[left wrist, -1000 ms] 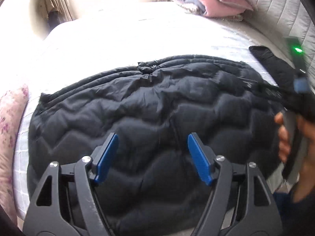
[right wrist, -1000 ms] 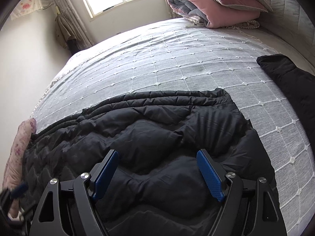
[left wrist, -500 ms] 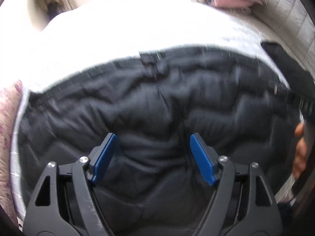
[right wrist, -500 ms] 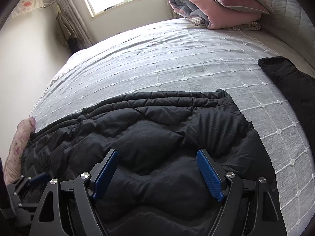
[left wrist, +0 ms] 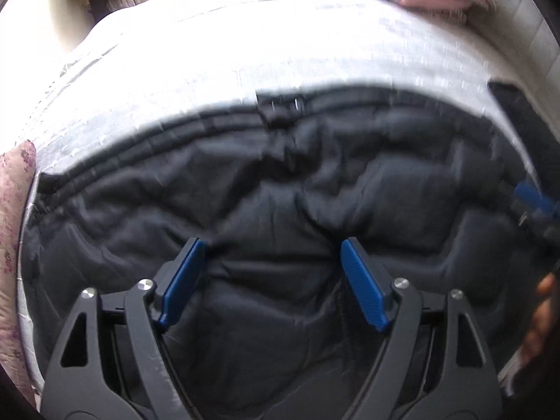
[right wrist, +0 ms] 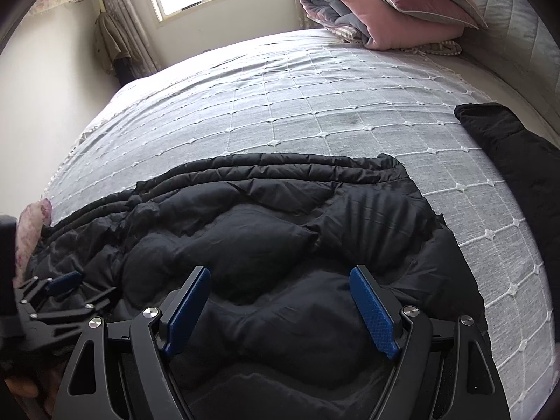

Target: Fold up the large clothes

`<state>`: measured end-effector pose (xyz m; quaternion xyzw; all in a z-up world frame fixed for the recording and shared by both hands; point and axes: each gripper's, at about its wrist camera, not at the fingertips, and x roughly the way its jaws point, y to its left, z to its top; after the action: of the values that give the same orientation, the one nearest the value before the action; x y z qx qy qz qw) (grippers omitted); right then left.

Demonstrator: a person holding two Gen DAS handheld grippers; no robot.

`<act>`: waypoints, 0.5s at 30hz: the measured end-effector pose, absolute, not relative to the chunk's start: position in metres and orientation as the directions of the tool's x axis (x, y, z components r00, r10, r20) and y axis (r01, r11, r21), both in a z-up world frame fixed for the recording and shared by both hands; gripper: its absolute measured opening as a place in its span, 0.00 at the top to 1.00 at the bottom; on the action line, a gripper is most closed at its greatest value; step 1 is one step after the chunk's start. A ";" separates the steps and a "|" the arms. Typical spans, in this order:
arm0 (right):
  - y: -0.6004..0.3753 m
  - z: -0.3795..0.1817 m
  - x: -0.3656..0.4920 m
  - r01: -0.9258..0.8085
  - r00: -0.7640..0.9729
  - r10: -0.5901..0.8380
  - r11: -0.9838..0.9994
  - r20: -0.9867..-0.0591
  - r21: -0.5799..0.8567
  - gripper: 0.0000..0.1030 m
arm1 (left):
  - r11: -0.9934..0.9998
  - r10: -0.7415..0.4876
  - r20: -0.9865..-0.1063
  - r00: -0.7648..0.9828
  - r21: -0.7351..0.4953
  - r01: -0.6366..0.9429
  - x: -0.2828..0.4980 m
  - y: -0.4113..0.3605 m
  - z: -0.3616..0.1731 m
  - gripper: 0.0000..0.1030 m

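We see the black quilted jacket (right wrist: 280, 245) spread flat on the bed (right wrist: 315, 112), its long axis running side to side along the near edge, directly below and ahead of both grippers. Our left gripper (left wrist: 273, 273) has its jaws opening over the middle panel with only loose fabric beneath them, nothing pinched. Our right gripper (right wrist: 280, 301) hangs wide and empty above the right half, nearer the jacket's right-hand edge (right wrist: 451, 245).
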<state>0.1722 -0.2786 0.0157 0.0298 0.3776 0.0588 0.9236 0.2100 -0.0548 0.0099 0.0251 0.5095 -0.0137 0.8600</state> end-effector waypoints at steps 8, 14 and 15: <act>-0.275 0.016 0.171 -0.091 0.710 0.135 0.991 -0.691 0.101 0.20 | 0.998 0.064 -0.905 0.420 0.068 -0.005 0.271 -0.045 -0.009 0.21; -0.271 0.009 0.177 -0.091 0.690 0.101 0.994 -0.717 0.053 0.20 | 0.994 0.100 -0.905 0.415 0.108 -0.005 0.278 -0.050 -0.032 0.20; -0.271 0.008 0.178 -0.087 0.687 0.097 0.995 -0.720 0.052 0.20 | 0.995 0.098 -0.905 0.414 0.104 -0.007 0.277 -0.051 -0.032 0.20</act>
<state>0.1782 -0.2706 0.0079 0.0067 0.3924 0.0502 0.9184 0.2772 -0.0506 -0.0316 0.0421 0.5406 0.0311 0.8397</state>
